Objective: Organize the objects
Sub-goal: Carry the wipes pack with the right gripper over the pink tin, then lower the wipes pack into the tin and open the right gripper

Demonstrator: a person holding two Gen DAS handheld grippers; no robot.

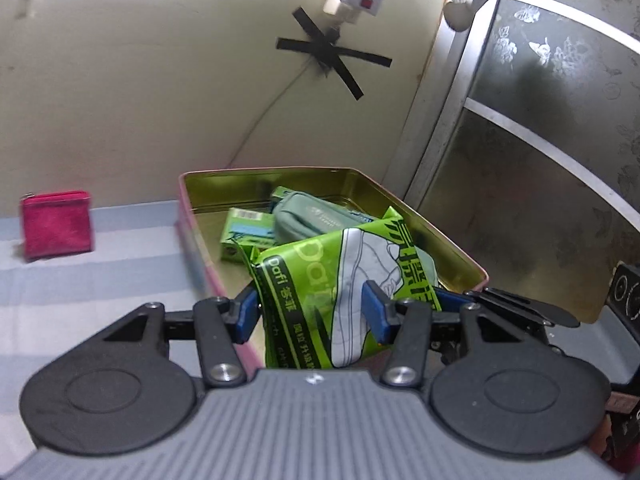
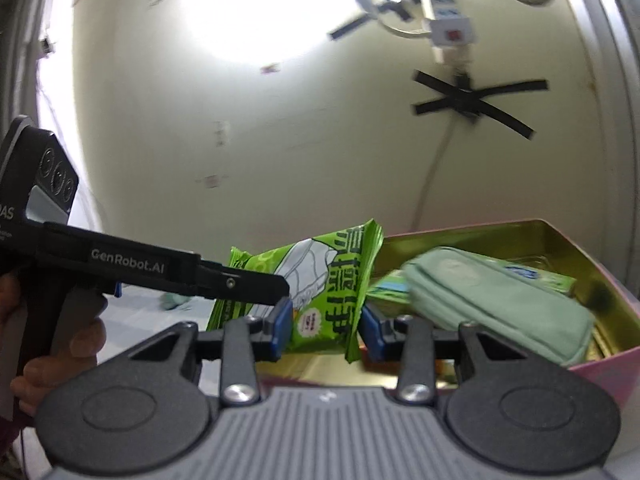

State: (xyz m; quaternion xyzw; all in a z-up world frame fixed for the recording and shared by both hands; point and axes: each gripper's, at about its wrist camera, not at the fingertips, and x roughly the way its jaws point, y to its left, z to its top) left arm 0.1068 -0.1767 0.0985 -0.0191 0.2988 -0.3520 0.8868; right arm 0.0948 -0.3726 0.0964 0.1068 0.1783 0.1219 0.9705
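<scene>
Green crinkly packet [image 1: 340,280], likely light and slippery, sits pinched by both left gripper [image 1: 312,316] and right gripper [image 2: 324,328] over the tin [image 1: 440,232].

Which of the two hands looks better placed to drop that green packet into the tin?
Probably the left. The left gripper has its pads around the green packet, over the tin. The right gripper also brackets it, but looks looser.

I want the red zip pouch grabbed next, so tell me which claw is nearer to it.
Left. The left claw is by the pink tin's left wall, the red zip pouch off to its left; the right claw sits farther right.
</scene>
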